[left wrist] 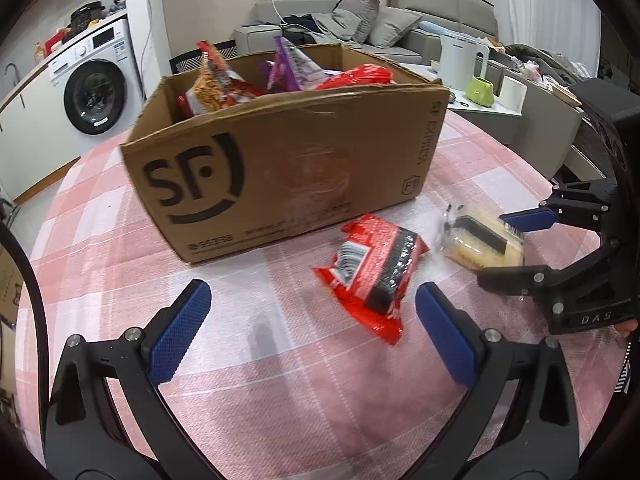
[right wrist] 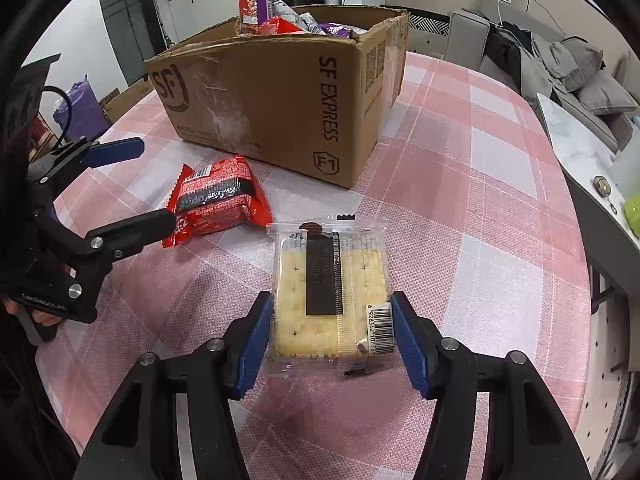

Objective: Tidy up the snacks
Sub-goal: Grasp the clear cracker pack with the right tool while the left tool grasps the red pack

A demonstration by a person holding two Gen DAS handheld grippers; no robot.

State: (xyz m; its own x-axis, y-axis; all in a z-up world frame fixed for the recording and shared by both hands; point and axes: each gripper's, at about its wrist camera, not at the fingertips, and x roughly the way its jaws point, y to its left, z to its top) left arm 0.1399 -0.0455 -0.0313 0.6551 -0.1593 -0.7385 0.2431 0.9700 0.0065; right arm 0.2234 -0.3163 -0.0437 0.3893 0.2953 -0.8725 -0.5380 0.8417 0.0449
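— Cardboard hides most of it: the box [left wrist: 280, 152] shows only the tops of red and purple snack bags above its rim, and what lies lower down is out of sight

— And the print on the loose packets?

— Too small and blurred to read. The red packet [right wrist: 216, 200] lies flat on the counter [right wrist: 480, 208], just in front of the box. The clear cracker packet [right wrist: 330, 292] lies beside it, nearer the right side

— What sort of room?

— Pink-and-white checked cloth on a rounded counter; a washing machine [left wrist: 96, 92] on one side, a grey sofa [left wrist: 400, 20] with cushions behind, a white kettle [left wrist: 464, 60] on a side table

— How do the tools stand?

— The right gripper [right wrist: 330, 344] tilts steeply down, its blue fingers [right wrist: 256, 344] pinching the cracker packet from both sides. The left gripper [left wrist: 312, 332] slants down over the counter, fingers spread wide and holding nothing, the red packet lying between and just ahead of their tips. A bit of a hand shows behind each tool
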